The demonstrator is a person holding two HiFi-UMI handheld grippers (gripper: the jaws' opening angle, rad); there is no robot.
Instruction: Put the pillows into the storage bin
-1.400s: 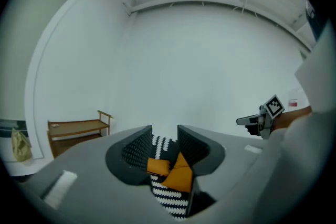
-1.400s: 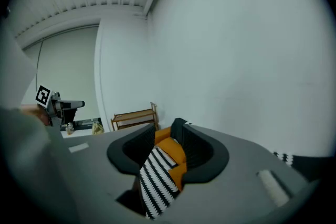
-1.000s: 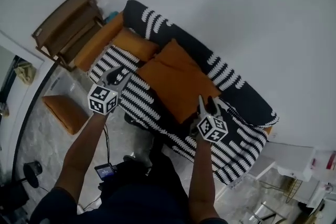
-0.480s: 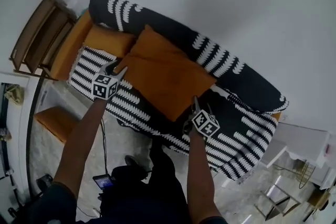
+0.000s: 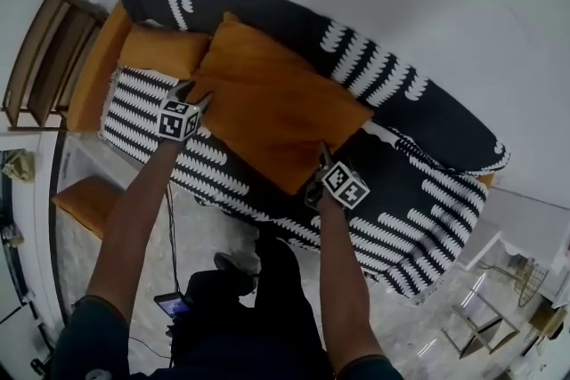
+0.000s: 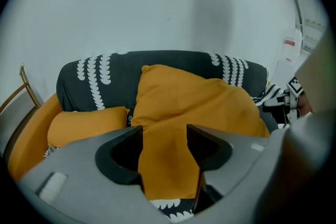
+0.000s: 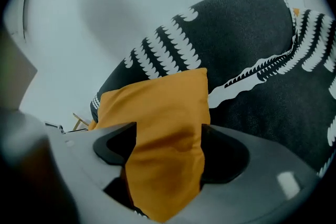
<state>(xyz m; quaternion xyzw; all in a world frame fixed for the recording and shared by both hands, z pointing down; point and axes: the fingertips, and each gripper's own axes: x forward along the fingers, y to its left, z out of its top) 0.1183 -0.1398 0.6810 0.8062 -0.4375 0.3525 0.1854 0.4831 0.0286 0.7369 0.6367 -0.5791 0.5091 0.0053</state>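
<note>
Lg pillow (image 5: 267, 113) on sofa (image 5: 426, 107), sm pillow (image 5: 162, 52) just L of it.

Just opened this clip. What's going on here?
A person with a gripper in each hand is working at the large orange pillow on the black-and-white sofa. The left gripper is at the pillow's left corner and the right gripper at its near edge. Both sets of jaws have just been opening and stand apart with pillow fabric between them, not clamped. A smaller orange pillow lies beside it. No storage bin is in view.
</note>
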